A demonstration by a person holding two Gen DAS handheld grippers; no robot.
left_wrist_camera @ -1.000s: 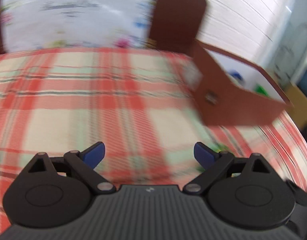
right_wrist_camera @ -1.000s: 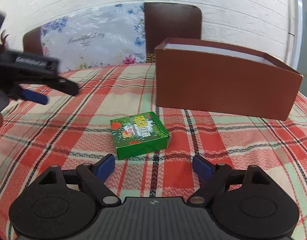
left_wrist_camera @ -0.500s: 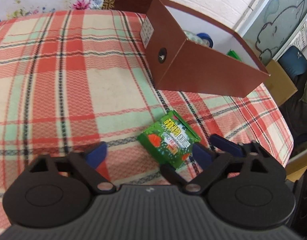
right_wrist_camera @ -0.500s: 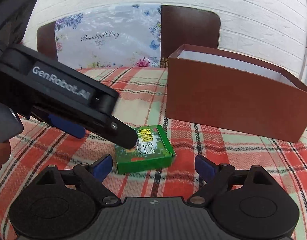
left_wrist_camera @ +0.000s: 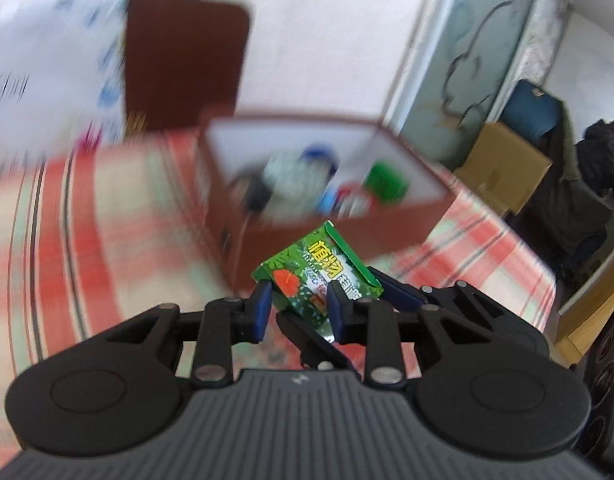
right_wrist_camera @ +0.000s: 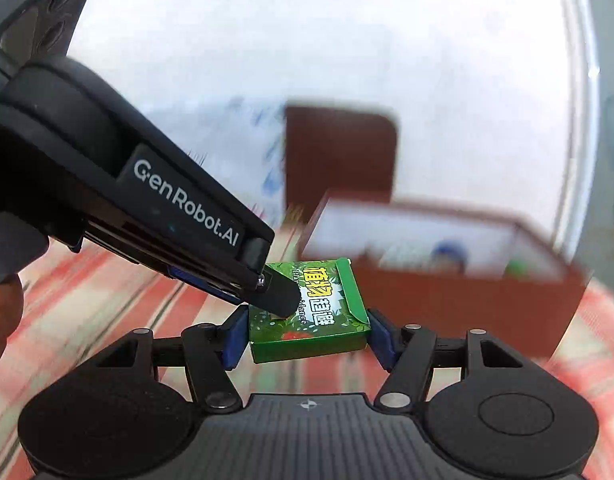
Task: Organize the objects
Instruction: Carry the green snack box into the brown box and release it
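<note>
A small green box (right_wrist_camera: 311, 316) with yellow characters is held in the air above the plaid tablecloth. My right gripper (right_wrist_camera: 307, 336) is shut on its two sides. My left gripper (left_wrist_camera: 299, 308) is shut on one corner of the same green box (left_wrist_camera: 319, 272) from the left; its body also shows in the right wrist view (right_wrist_camera: 179, 216). Behind stands the open brown box (left_wrist_camera: 387, 216) with several items inside, among them a green block (left_wrist_camera: 387, 184) and a blue-capped item (left_wrist_camera: 319, 156).
The plaid tablecloth (left_wrist_camera: 107, 216) covers the table. A brown chair back (left_wrist_camera: 183, 60) and a floral sheet (left_wrist_camera: 47, 92) stand behind it. A cardboard box (left_wrist_camera: 503, 168) and a seated person (left_wrist_camera: 599, 160) are off the table's right side.
Both grippers closed on the green box, which lay on the cloth before, and lifted it. The view has tilted up towards the brown box.
</note>
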